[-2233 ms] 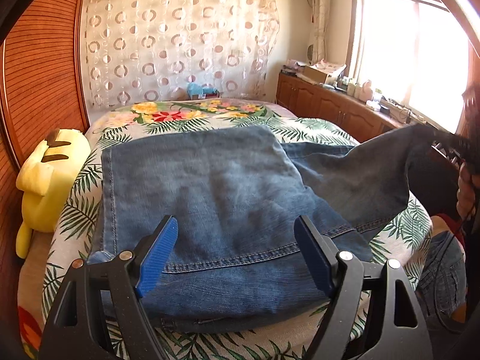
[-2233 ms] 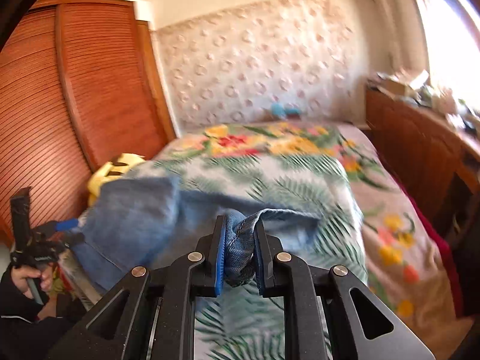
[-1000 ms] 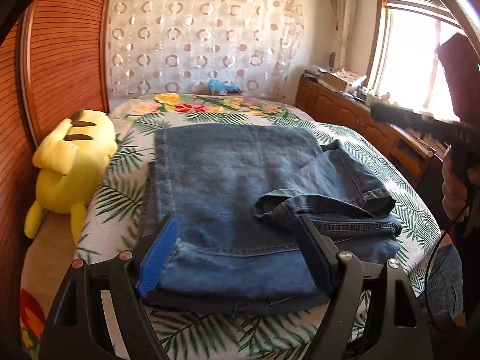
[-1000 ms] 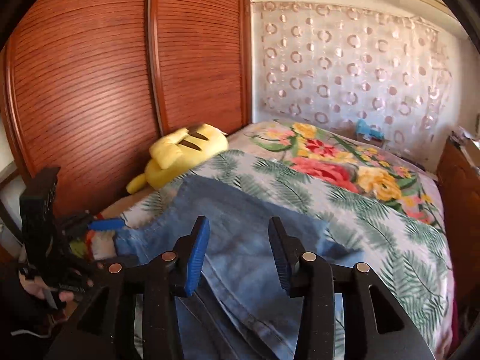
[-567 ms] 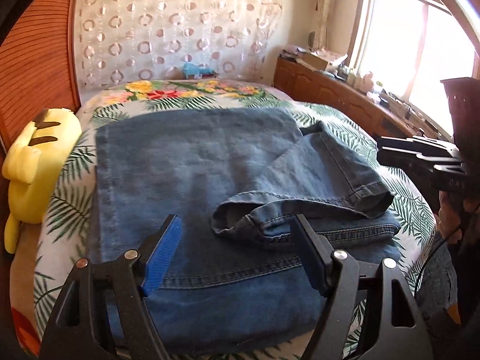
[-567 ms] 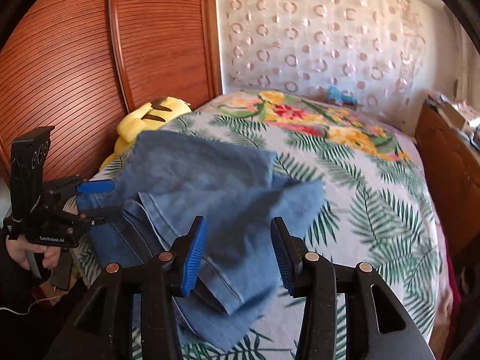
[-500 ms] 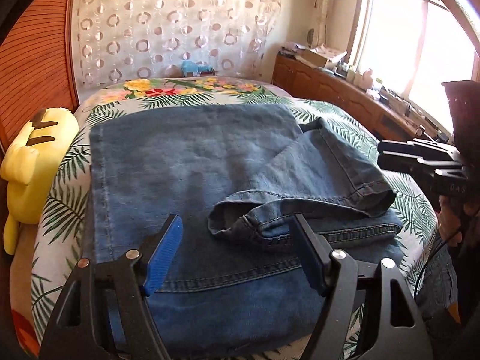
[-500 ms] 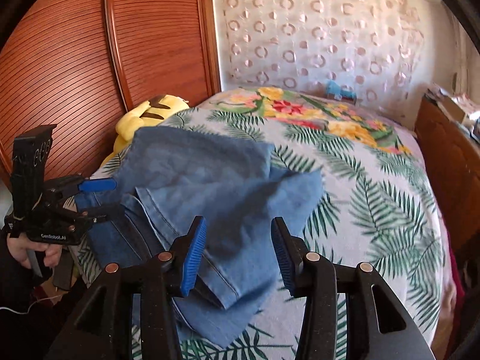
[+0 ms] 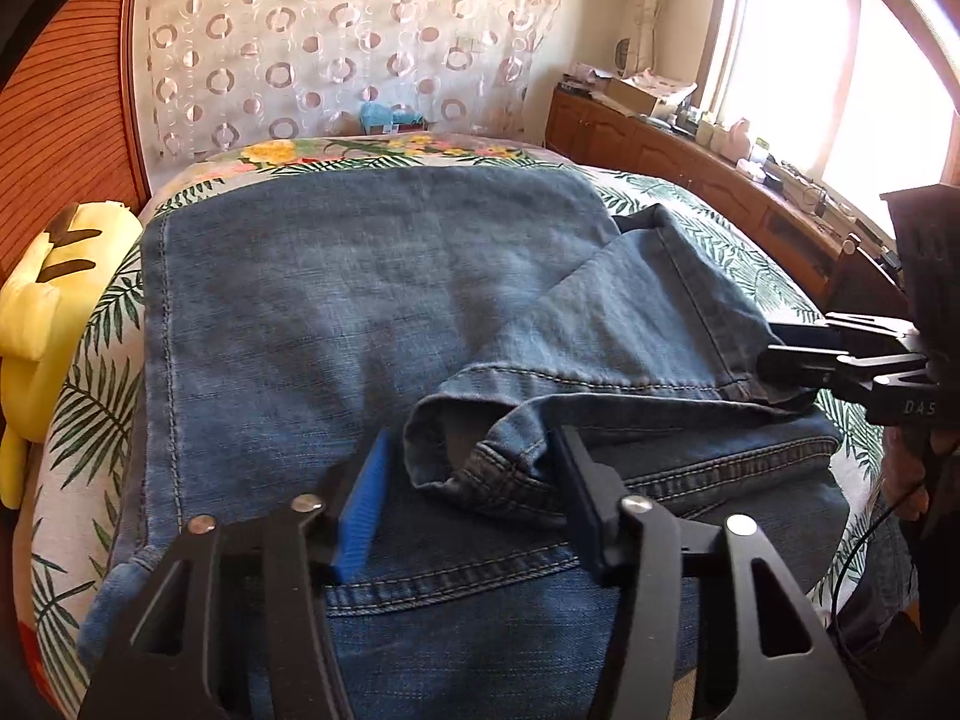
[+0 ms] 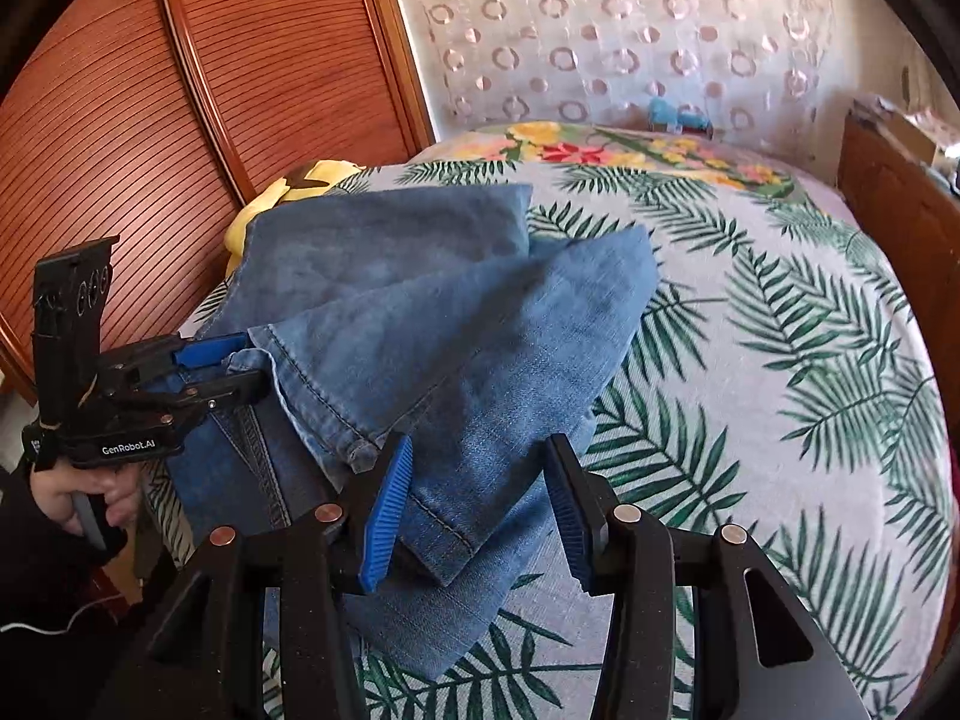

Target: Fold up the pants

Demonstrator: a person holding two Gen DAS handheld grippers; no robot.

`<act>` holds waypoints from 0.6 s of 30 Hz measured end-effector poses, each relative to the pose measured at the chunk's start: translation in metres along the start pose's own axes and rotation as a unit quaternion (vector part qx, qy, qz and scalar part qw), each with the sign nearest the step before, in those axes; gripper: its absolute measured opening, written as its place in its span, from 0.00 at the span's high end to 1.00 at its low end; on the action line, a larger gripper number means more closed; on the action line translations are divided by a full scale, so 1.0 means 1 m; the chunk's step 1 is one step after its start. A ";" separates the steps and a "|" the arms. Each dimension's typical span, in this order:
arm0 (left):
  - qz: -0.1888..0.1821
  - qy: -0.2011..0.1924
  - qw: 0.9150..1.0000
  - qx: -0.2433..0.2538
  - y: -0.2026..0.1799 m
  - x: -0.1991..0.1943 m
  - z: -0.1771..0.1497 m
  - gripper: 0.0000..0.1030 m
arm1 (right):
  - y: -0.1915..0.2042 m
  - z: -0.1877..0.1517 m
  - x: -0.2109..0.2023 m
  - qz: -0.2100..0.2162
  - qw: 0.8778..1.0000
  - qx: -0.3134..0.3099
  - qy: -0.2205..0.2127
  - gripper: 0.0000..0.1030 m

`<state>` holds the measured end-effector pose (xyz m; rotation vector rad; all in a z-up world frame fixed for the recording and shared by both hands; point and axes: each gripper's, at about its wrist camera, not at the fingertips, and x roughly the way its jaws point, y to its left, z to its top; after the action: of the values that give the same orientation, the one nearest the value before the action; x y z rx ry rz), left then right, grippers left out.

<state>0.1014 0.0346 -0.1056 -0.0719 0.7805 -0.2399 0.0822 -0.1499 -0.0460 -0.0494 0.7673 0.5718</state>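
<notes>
A leaf-print bed [image 9: 90, 396] held the blue jeans [image 9: 312, 312], folded, one hemmed leg rumpled across toward 3 o'clock. Left gripper [image 9: 474, 498] and right gripper [image 10: 477, 504] both gaped wide, straddling denim edges.

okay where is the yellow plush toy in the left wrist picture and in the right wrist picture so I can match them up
Left wrist view: the yellow plush toy lies at the far left edge, beside the jeans, on the bed next to the wooden wall.
Right wrist view: only a small part of the yellow plush toy shows, upper left of centre, peeking out behind the jeans' far edge.
Shared landmark: the circle-patterned curtain behind the bed.
</notes>
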 end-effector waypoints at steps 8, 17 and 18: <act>-0.020 -0.017 1.000 -0.004 -0.002 -0.006 -0.001 0.79 | -0.005 -0.002 0.016 0.038 0.999 0.016 0.020 0.73; -0.031 -0.099 0.995 0.010 -0.026 -0.081 0.014 0.81 | -0.003 0.037 -0.031 0.035 0.997 -0.026 -0.062 0.93; -0.031 -0.106 0.994 0.012 -0.027 -0.088 0.016 0.81 | 0.000 0.046 -0.040 0.032 0.996 -0.035 -0.075 0.94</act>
<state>0.0475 0.0292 -0.0291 -0.0973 0.5641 -0.2964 0.0889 -0.1574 0.0136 -0.0463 0.6048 0.6557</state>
